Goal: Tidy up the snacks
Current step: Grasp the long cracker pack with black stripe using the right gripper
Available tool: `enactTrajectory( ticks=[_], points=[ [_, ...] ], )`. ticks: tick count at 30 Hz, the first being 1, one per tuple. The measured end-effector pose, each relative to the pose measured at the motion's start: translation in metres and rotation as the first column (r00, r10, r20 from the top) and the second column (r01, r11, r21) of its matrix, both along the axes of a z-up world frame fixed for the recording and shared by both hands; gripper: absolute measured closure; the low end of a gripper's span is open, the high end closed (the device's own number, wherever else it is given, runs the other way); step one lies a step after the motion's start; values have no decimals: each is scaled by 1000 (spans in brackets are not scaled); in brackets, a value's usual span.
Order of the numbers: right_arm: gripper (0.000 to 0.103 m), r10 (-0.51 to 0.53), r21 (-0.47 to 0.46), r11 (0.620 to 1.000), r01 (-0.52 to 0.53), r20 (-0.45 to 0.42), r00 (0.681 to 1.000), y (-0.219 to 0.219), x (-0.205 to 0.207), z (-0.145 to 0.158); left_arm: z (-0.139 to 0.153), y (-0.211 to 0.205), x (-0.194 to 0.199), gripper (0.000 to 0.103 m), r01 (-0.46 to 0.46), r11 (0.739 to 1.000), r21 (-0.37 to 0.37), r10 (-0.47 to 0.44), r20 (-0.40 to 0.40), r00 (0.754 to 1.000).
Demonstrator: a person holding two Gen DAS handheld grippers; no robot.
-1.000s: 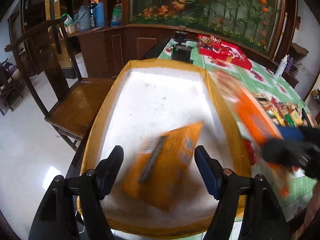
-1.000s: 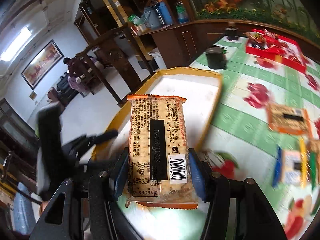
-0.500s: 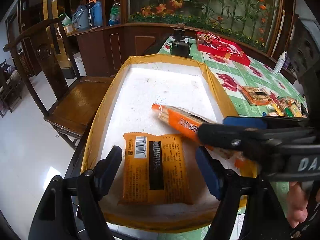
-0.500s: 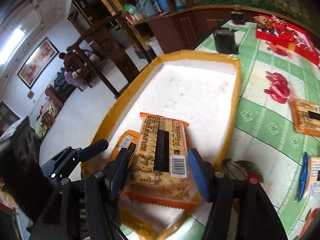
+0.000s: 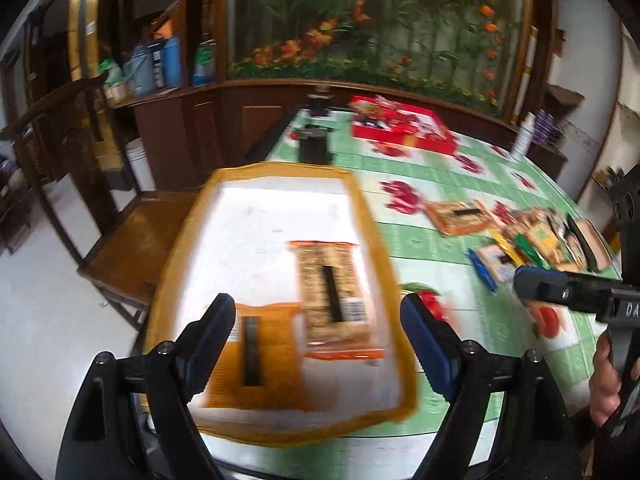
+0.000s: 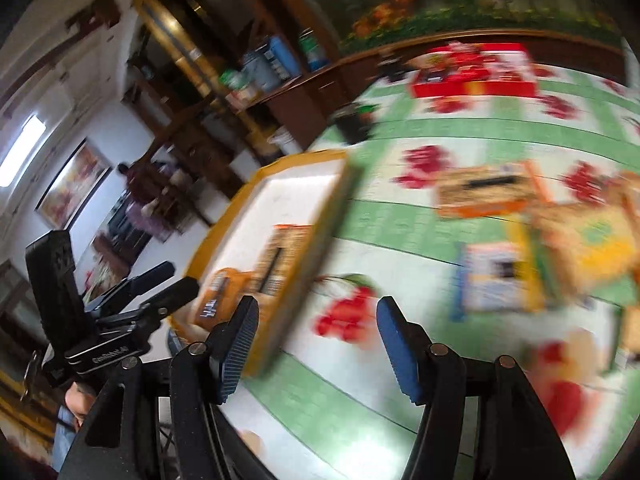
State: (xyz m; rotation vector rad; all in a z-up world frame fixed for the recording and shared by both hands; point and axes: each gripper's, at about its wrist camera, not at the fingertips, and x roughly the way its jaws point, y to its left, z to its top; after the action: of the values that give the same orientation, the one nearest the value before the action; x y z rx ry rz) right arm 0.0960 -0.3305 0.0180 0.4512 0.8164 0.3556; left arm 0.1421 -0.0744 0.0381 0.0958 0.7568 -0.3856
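Observation:
A yellow-rimmed white tray (image 5: 376, 240) lies at the table's near left corner. Two orange snack packets lie flat in it: a darker orange one (image 5: 260, 360) near the front and a cracker packet (image 5: 332, 300) beside it. My left gripper (image 5: 314, 340) is open and empty above the tray's front. My right gripper (image 6: 316, 344) is open and empty over the tablecloth, right of the tray (image 6: 320, 240). A pile of snack packets (image 5: 540, 244) lies on the table to the right, also in the right wrist view (image 6: 560, 248). One orange packet (image 5: 460, 216) lies apart from the pile.
A red box of snacks (image 5: 400, 128) and a small black container (image 5: 316, 144) stand at the far end of the green flowered tablecloth (image 5: 420, 240). A wooden chair (image 5: 140, 240) stands left of the table. A white bottle (image 5: 522, 140) stands at the far right.
My right gripper has let go of the cracker packet in the tray and pulled back to the right. The left gripper has risen slightly. Both views are blurred by motion.

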Motion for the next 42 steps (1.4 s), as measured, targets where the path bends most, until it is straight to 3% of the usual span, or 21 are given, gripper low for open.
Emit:
enactTrajectory(
  ticks=[7, 11, 15, 19, 25, 26, 28, 31, 32, 34, 36, 39, 42],
  points=[
    [37, -200, -44, 979, 200, 2, 980, -85, -50, -9, -15, -74, -16, 19, 172, 985, 35, -170, -46, 984],
    [37, -333, -50, 942, 332, -10, 943, -137, -70, -14, -26, -112, -30, 19, 263, 963, 61, -259, -70, 963],
    [37, -481, -46, 877, 479, -69, 874, -197, -76, -27, -38, -138, -44, 19, 328, 941, 87, -320, -92, 943],
    [37, -526, -58, 851, 523, -126, 841, -225, -67, -44, -47, -149, -50, 19, 357, 928, 110, -346, -105, 932],
    [37, -441, 25, 890, 455, -206, 873, -216, -59, -66, -47, -148, -47, 19, 349, 931, 111, -337, -111, 935],
    [37, -383, 61, 913, 404, -216, 898, -201, -62, -65, -47, -147, -46, 19, 346, 932, 109, -334, -112, 936],
    [24, -270, 81, 952, 294, -228, 936, -174, -65, -61, -46, -143, -42, 19, 334, 937, 104, -323, -113, 940],
    [23, -77, 115, 988, 105, -221, 972, -145, -66, -55, -46, -138, -37, 19, 322, 943, 90, -311, -118, 943],
    [23, -75, 90, 991, 96, -211, 975, -143, -66, -52, -47, -137, -36, 19, 317, 944, 86, -306, -121, 944],
    [23, -111, -69, 992, 101, -159, 981, -139, -67, -40, -47, -136, -35, 19, 313, 946, 82, -301, -124, 945],
    [16, -125, -212, 973, 96, -126, 984, -133, -59, -33, -48, -137, -35, 19, 314, 946, 78, -303, -127, 944],
    [16, -135, -362, 928, 82, -123, 983, -121, -43, -32, -47, -138, -38, 19, 320, 943, 85, -309, -123, 943],
    [16, -135, -381, 921, 80, -120, 984, -124, -40, -30, -45, -136, -43, 19, 326, 940, 102, -316, -106, 943]
  ],
)
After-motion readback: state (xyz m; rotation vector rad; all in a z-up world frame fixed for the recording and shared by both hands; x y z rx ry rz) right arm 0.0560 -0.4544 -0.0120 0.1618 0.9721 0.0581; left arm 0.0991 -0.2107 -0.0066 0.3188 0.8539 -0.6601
